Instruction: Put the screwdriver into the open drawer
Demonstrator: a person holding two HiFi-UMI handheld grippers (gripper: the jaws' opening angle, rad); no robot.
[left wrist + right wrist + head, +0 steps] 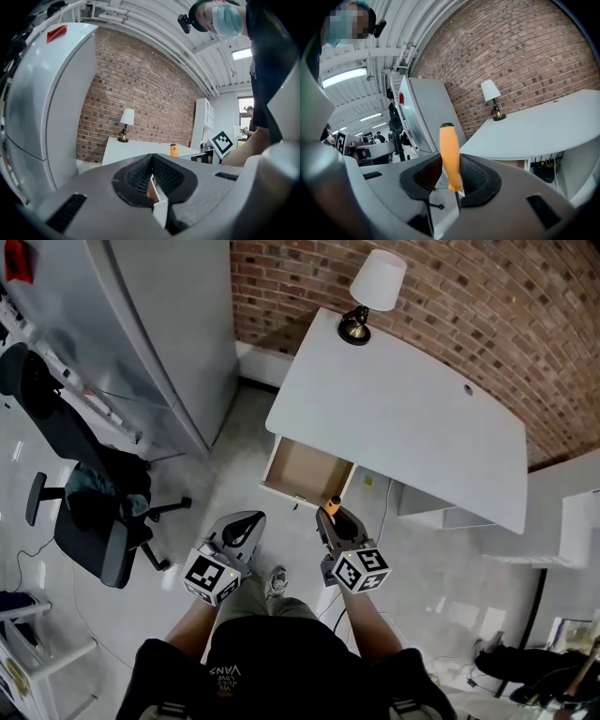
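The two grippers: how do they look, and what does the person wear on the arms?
The left gripper and the right gripper have smooth grey bodies that narrow toward the jaws. Each carries a white cube with black square markers. The pads inside the jaws are black and ribbed. No cables show. The person wears a black top; the forearms have no sleeves.

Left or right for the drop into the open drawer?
Right. The right tongs are shut on the screwdriver, by its orange handle, just in front of the open drawer. The left tongs are shut on nothing.
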